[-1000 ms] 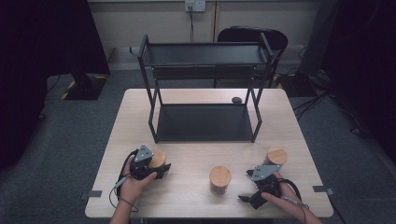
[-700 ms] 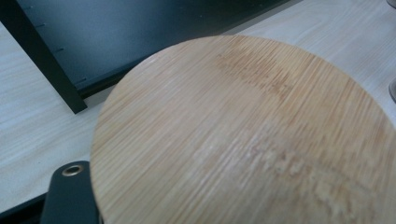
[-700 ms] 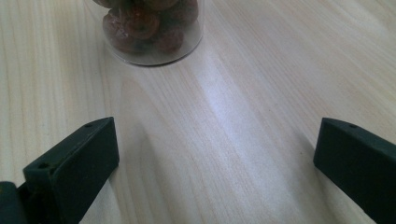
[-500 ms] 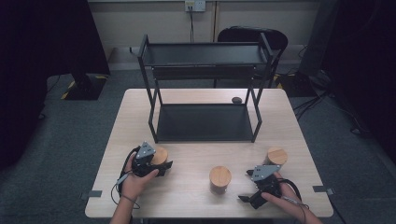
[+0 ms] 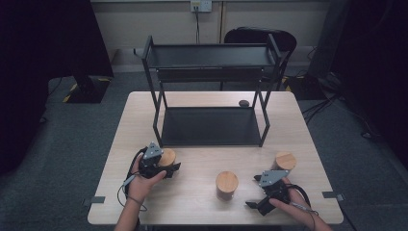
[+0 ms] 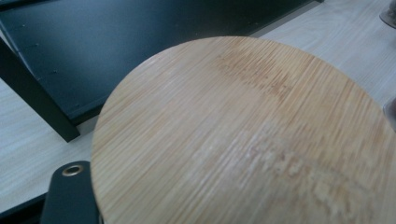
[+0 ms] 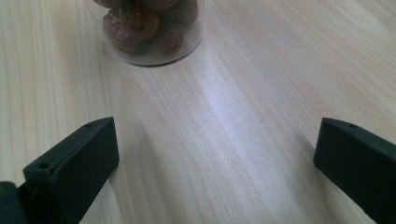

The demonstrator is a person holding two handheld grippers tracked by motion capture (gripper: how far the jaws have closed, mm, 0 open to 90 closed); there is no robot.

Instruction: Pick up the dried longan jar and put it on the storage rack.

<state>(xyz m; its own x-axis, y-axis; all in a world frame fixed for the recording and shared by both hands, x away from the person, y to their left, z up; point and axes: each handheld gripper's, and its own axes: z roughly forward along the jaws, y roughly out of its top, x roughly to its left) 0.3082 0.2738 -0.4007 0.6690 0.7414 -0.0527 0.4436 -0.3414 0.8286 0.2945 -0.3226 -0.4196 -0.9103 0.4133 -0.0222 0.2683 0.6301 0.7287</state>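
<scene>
Since the earlier high views almost nothing has shifted: the left hand has edged only slightly by its jar, and the right hand sits where it was. The round bamboo-lidded glass jar point(image 5: 167, 157) at the table's near left stands just in front of the black metal two-tier shelf rack point(image 5: 210, 126), and the left gripper point(image 5: 169, 168) is pressed in around it; in the left gripper view the pale bamboo lid point(image 6: 243, 135) spreads right across the camera, with one black jaw tip peeking out at the lower left. The jaws look closed on the jar's body below the lid, so the jar appears pinched, though the contact itself is hidden beneath the lid.

The main risk is a slip. Smooth glass offers the pads little friction, and if the hold sits high near the lid, the jar could tilt or drop once lifted. The rack's front rail stands close ahead, so a hasty lift might knock the jar against it.

The right gripper point(image 5: 256, 200) rests on the light wooden table point(image 5: 202, 202) with its jaws spread wide and empty, aimed towards the middle bamboo-lidded jar of dark dried fruit point(image 5: 226, 185). A third bamboo-lidded jar point(image 5: 285, 161) stands just beyond the right hand, where a careless sweep could topple it.
</scene>
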